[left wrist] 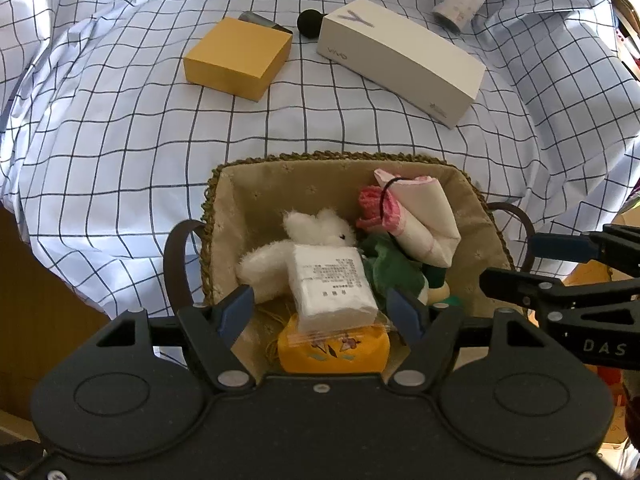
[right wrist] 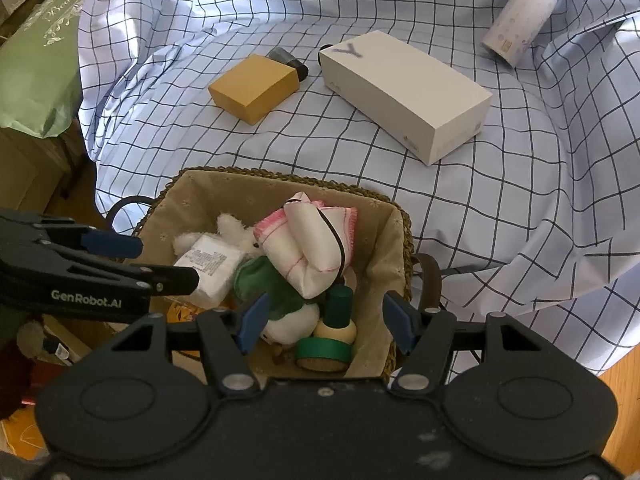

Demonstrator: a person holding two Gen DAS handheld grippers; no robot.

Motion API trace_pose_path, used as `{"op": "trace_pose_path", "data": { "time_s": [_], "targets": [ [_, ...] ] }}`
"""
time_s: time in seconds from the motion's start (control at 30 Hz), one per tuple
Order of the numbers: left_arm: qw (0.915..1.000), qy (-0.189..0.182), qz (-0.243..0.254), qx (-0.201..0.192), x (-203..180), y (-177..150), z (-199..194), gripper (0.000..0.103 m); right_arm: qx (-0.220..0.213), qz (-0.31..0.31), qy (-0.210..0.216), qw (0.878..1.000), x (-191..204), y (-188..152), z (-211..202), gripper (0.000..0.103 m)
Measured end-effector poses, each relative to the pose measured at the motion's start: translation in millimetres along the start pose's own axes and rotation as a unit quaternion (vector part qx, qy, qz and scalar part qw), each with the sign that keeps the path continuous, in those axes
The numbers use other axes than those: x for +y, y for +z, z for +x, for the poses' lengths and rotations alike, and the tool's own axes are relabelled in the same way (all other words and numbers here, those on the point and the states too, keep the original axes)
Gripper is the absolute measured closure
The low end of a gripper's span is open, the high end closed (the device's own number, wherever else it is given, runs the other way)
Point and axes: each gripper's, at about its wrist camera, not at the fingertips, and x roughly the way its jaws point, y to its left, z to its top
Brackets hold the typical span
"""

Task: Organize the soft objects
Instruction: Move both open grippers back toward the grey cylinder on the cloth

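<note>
Two wrist cameras, both looking steeply down from close above the basket [left wrist: 468, 208].
The left view looks over its tool [left wrist: 324, 312] from the basket's left, the right over its tool [right wrist: 324, 320] from the right; both share the basket, checked cloth [left wrist: 120, 140], yellow box [left wrist: 236, 60] and white box [right wrist: 404, 92].

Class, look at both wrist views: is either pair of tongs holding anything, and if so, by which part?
Nothing is held. The left tongs and right tongs hang open above the basket.
</note>
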Motion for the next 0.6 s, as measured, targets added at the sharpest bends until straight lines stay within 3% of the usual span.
{"op": "trace_pose_path", "data": {
  "time_s": [0.37,0.6],
  "targets": [
    [0.9997,0.015,0.015,-0.01,9.1,25.6,2.6,0.034,0.005,0.003,0.001,1.0,-2.5,26.3,16.3,0.036],
    [0.9992,0.03,0.021,-0.019,19.2,52.2,10.8,0.034,-0.014,0.01,-0.005,1.0,-9.1,67.0,27.5,0.034]
  ]
}}
